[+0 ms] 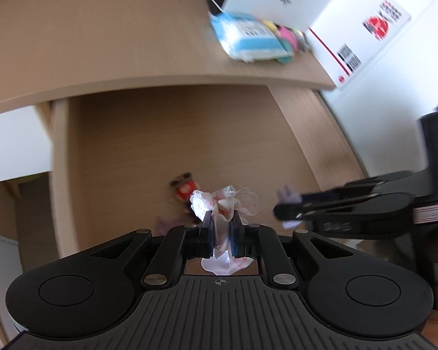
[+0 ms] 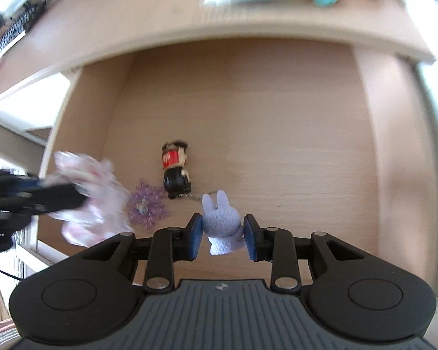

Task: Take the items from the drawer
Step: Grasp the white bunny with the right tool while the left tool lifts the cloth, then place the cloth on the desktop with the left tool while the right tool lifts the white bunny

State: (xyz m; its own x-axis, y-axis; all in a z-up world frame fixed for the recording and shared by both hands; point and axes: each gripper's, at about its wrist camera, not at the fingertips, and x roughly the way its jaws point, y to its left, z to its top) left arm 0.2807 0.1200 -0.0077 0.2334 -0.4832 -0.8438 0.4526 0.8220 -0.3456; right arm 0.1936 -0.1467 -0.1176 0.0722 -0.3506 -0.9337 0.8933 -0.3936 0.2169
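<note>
- Drawer (image 2: pixel 248 110) contents are partly taken: a lilac knitted rabbit (image 2: pixel 222 227) is pinched by the right hand-held gripper (image 2: pixel 223 234), and a pink lace cloth (image 1: pixel 223 207) is clamped in the pressed-together left hand-held gripper (image 1: pixel 222 233).
- Left on the drawer floor, at the rabbit's eleven o'clock, are a small figurine (image 2: pixel 175 169) and a purple crystal charm (image 2: pixel 146 205).
- On the bench (image 1: pixel 102 43) above, at twelve o'clock, a blue packet (image 1: pixel 245 35) and colourful bits are already seen lying.

The far and right parts of the drawer (image 2: pixel 277 122) floor lie bare, wide enough for a gripper to pass. Near the front left, a small figurine (image 2: pixel 175 172) and a purple crystal charm (image 2: pixel 147 205) lie close together, cluttering that corner. On the far side the desktop (image 2: pixel 149 20) edge overhangs the drawer, carrying a blue packet (image 1: pixel 245 36).
</note>
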